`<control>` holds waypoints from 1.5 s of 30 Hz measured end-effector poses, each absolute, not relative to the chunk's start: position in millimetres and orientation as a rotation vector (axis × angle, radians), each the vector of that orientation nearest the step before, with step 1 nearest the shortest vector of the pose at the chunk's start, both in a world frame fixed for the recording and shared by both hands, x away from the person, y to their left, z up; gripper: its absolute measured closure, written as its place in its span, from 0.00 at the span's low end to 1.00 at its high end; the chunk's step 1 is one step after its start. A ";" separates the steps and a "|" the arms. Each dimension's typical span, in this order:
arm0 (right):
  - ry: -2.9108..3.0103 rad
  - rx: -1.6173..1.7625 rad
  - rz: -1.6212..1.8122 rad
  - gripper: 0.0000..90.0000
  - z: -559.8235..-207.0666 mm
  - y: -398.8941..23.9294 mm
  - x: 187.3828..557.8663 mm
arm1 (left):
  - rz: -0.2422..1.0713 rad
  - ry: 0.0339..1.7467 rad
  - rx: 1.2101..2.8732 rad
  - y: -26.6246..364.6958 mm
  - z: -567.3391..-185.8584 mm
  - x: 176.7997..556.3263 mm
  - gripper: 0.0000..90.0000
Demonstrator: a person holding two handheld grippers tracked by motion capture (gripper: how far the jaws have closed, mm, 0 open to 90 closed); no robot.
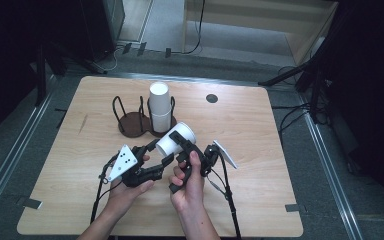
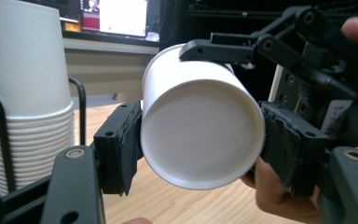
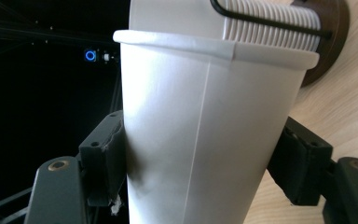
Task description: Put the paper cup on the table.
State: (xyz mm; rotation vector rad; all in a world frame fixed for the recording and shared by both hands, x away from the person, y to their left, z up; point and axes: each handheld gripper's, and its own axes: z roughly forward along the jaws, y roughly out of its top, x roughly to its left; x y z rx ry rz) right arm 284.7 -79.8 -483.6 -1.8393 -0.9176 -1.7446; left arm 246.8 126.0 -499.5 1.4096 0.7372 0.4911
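Both grippers: black linkage frames, round brass-toned screws at the pivots. Left gripper carries a grey three-cornered plate with a cluster of black dots; right gripper has a pale plate seen edge-on. Fingers are blocky black pads wrapped in matte tape, frayed at the edges. Black cables trail from each unit toward the near tabletop edge. Forearms bare, no sleeves or gloves.
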 end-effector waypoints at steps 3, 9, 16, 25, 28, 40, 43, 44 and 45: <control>-0.938 -1.863 -1.770 0.32 -481.9 -83.6 285.1 | 0.451 0.755 1.392 128.0 -498.2 247.9 0.30; -1.017 -1.913 -1.857 0.33 -476.4 -91.9 285.3 | 0.442 0.780 1.412 130.9 -498.7 250.0 0.22; -1.184 -1.983 -1.994 0.33 -471.5 -98.9 285.7 | 0.380 0.831 1.486 129.4 -496.7 250.9 0.08; -1.361 -2.037 -2.075 0.34 -469.8 -99.8 284.2 | 0.347 0.866 1.535 133.7 -497.1 252.3 0.00; -1.453 -2.048 -2.114 0.34 -468.3 -98.8 283.5 | 0.344 0.876 1.542 136.0 -497.3 252.9 0.00; -1.742 -2.058 -2.229 0.33 -462.0 -101.3 283.2 | 0.340 0.897 1.575 145.3 -497.6 252.7 0.00; -1.792 -2.053 -2.248 0.33 -462.5 -102.6 284.0 | 0.342 0.905 1.589 149.0 -498.5 253.2 0.00; -1.806 -2.054 -2.251 0.33 -462.7 -102.8 284.1 | 0.343 0.905 1.592 150.0 -498.9 252.8 0.00; -1.832 -2.049 -2.258 0.33 -463.1 -102.9 284.3 | 0.344 0.904 1.599 151.3 -499.4 252.7 0.00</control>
